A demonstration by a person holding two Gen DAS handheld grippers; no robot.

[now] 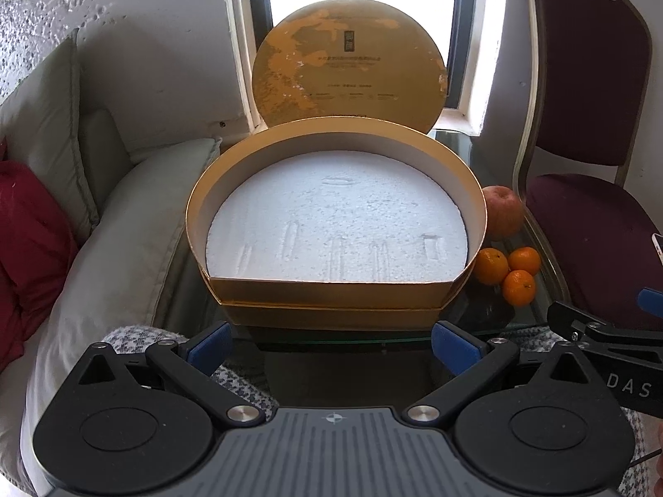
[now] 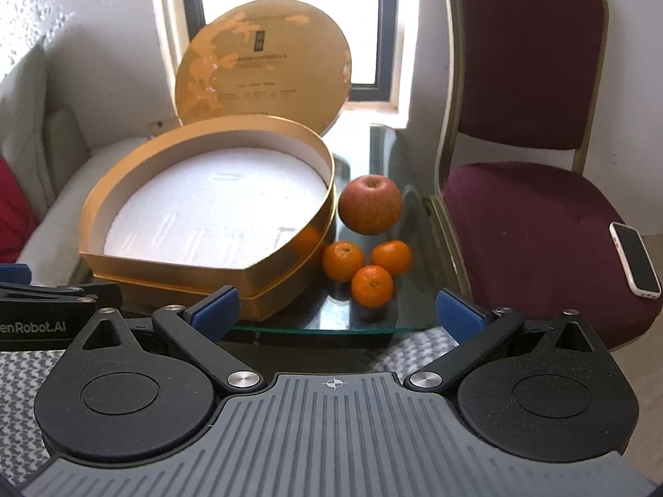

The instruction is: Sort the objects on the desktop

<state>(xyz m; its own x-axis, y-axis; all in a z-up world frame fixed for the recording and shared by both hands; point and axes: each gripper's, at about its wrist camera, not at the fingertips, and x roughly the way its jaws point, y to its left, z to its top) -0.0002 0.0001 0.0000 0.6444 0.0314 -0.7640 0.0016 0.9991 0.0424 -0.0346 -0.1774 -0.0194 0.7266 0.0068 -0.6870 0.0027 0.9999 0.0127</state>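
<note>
A gold round box (image 1: 331,294) (image 2: 174,273) stands open on the glass table (image 2: 373,314), with a bare white foam insert (image 1: 335,215) inside and its lid (image 1: 348,62) propped upright behind. To its right lie a red apple (image 2: 370,203) (image 1: 503,211) and three tangerines (image 2: 371,285) (image 1: 518,288) close together. My left gripper (image 1: 333,346) hangs open in front of the box's near wall, nothing between its fingers. My right gripper (image 2: 337,310) is open too, held back from the table's front edge, facing the tangerines.
A maroon chair (image 2: 538,215) stands right of the table with a phone (image 2: 634,259) on its seat. A grey sofa with a red cushion (image 1: 29,248) runs along the left. A window and white wall are behind. Patterned fabric (image 2: 25,372) lies below the grippers.
</note>
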